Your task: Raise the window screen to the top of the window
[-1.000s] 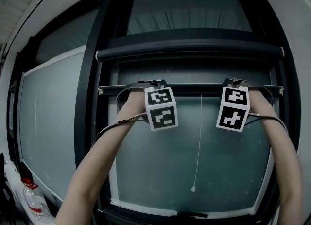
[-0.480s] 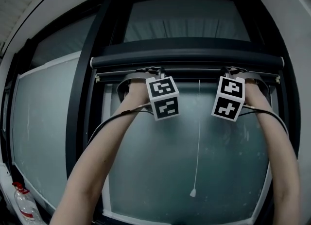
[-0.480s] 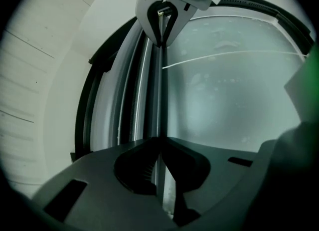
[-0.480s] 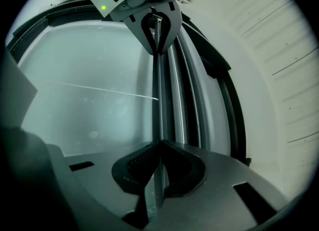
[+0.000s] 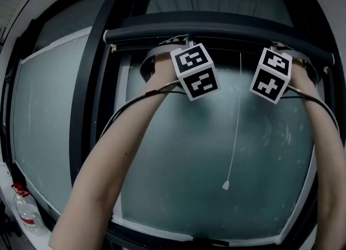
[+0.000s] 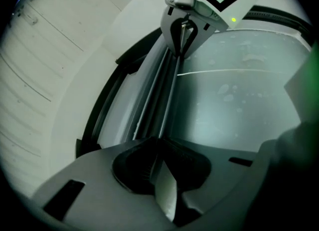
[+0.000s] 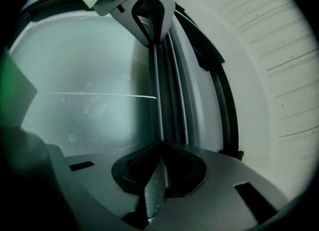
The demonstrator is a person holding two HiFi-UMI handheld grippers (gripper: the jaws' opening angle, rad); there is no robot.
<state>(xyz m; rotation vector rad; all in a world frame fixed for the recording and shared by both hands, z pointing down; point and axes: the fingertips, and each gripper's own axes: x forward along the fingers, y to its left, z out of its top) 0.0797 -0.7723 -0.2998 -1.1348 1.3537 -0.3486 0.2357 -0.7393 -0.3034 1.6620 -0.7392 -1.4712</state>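
as the head view shows it, the screen's bottom bar (image 5: 232, 49) sits at 12 o'clock, tight under the roller housing (image 5: 227, 29), so the raise looks all but done and only letting go seems left. a plastic bottle (image 5: 24, 211) stands at 8 o'clock; i cannot tell what is in it. left gripper view: the left gripper (image 6: 160, 140) is opening its jaws, its pads on the bar's edge. right gripper view: the right gripper (image 7: 160, 142) is clamped on the same bar.
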